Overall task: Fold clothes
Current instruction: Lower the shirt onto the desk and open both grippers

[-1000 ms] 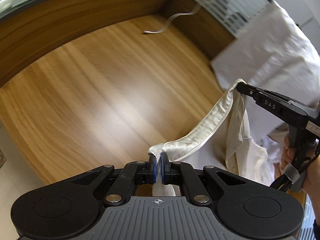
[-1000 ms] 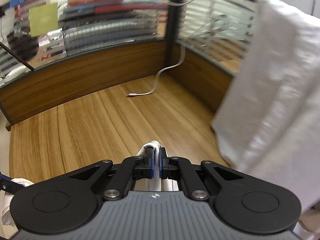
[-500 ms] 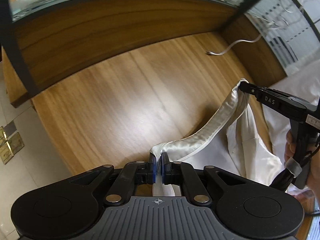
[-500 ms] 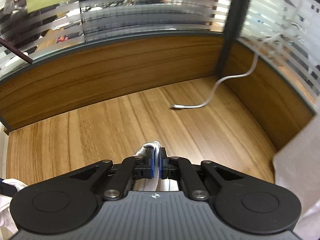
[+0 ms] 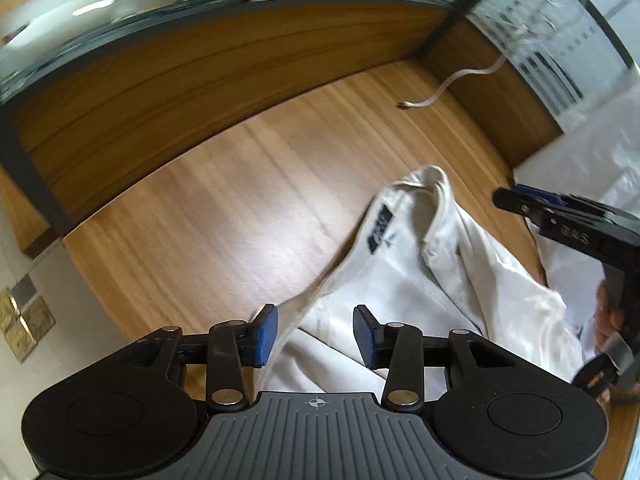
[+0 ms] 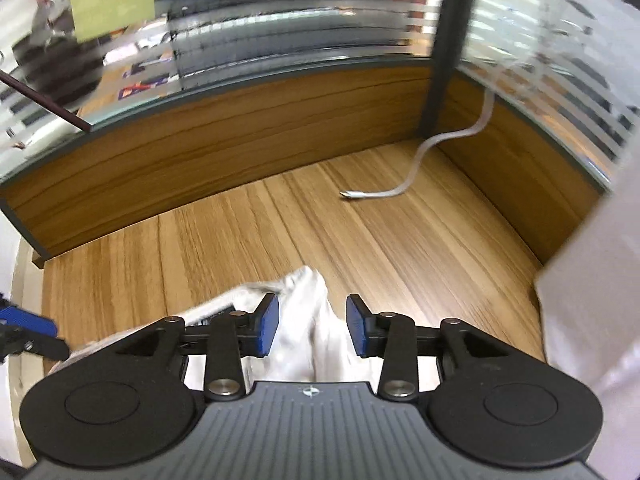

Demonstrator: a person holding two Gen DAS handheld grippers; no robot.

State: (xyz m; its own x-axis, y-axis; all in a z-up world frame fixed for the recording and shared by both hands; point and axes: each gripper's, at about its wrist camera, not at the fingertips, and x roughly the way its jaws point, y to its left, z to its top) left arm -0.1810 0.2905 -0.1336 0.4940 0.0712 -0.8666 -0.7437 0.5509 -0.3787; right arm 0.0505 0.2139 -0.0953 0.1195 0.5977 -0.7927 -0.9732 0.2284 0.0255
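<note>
A cream-white shirt point(image 5: 420, 272) lies slack on the wooden table point(image 5: 224, 208), its collar and dark neck label facing up. My left gripper point(image 5: 316, 330) hovers over the shirt's near edge; its jaws are opening and the blue pads stand apart from the cloth between them. In the right wrist view my right gripper point(image 6: 312, 326) is likewise opening above a bunched fold of the shirt point(image 6: 308, 312), pads clear of it. The right gripper point(image 5: 520, 202) also shows at the right of the left wrist view, held by a hand point(image 5: 608, 316).
A white cable point(image 6: 404, 184) with a loose plug lies at the table's far right corner. A raised wooden rim point(image 6: 240, 140) topped by glass runs along the back and right. A white cloth pile point(image 6: 592, 280) rises at the right. The table's left edge point(image 5: 96, 280) drops off nearby.
Both grippers were shut on the shirt's collar edge, holding it stretched in the air. Both have opened, and the shirt has dropped onto the table.
</note>
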